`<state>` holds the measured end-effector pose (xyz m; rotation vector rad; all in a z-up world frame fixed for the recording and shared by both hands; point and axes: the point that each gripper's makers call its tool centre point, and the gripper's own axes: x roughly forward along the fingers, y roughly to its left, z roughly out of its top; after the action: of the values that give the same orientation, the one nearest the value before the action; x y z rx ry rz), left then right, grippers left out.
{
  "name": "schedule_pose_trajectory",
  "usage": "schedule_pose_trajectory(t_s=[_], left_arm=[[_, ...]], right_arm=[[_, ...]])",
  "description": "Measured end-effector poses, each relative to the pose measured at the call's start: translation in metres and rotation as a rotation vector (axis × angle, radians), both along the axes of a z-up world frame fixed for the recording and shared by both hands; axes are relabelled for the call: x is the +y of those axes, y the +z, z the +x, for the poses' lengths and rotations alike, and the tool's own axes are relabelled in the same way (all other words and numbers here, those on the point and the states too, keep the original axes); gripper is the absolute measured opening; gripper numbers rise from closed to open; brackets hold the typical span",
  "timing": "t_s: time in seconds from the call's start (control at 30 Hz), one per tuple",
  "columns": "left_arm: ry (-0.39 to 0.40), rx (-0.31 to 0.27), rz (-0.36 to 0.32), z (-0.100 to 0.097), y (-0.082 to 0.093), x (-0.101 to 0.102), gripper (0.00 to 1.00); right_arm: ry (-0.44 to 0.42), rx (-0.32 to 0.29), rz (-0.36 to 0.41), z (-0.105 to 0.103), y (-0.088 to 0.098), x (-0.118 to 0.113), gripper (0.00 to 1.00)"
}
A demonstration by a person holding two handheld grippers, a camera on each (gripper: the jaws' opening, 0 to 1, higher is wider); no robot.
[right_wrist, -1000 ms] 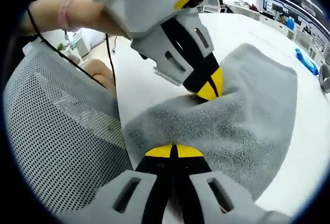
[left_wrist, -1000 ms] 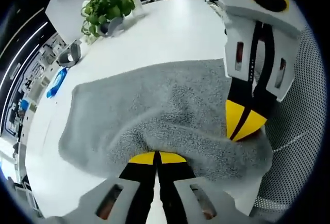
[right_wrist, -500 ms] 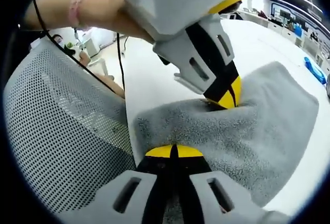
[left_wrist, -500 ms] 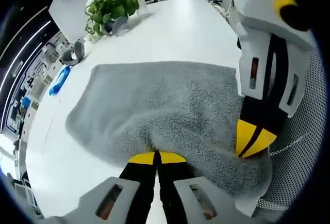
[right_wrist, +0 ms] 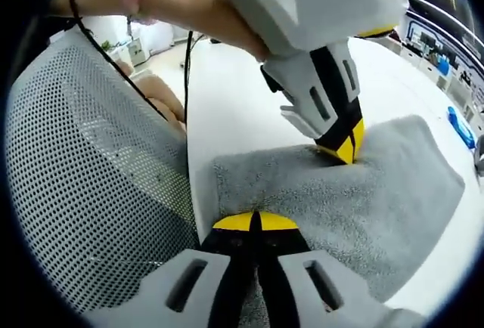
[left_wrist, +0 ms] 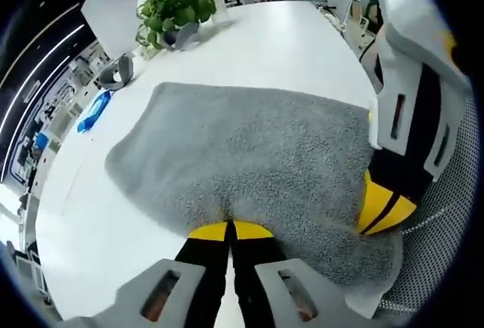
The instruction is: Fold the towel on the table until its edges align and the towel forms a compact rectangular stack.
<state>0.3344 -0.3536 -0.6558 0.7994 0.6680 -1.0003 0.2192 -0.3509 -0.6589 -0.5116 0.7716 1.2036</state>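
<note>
Left gripper view first. Your left gripper (left_wrist: 230, 230) has its yellow tips pinched together on the near edge of the grey towel (left_wrist: 249, 154), which lies spread on the white table (left_wrist: 272, 48) with its near side by the table's edge. The right gripper (left_wrist: 386, 207) comes in from the right, tips closed on the same near edge, further along. Terry cloth: soft, limp and light, so it'll drape and sag between your two grips; not slippery and not fragile. Take it at the corners or along the edge, as you're doing, and keep both grips level so the fold lands square. Far back sit a potted plant (left_wrist: 172, 7), a blue item (left_wrist: 94, 110) and a grey object (left_wrist: 117, 72); I can't identify those two.

Right gripper view: right gripper (right_wrist: 255, 222) clamped on the towel (right_wrist: 378, 192), left gripper (right_wrist: 344, 143) biting the edge beyond it. A mesh chair back (right_wrist: 83, 169) fills the left side. Hidden: the cloth inside both jaws, the near corners under the grippers, and whether the towel is one layer or already doubled.
</note>
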Motion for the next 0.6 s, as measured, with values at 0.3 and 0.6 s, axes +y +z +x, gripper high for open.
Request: schedule_pose_trajectory(t_s=[0.3, 0.6], left_arm=[[0.028, -0.003, -0.041, 0.0, 0.001, 0.001, 0.01], [0.085, -0.005, -0.116, 0.0, 0.0, 0.002, 0.01]], right_arm=[[-0.027, 0.028, 0.032, 0.002, 0.0, 0.0, 0.0], [-0.118, -0.007, 0.068, 0.039, 0.023, -0.029, 0.0]])
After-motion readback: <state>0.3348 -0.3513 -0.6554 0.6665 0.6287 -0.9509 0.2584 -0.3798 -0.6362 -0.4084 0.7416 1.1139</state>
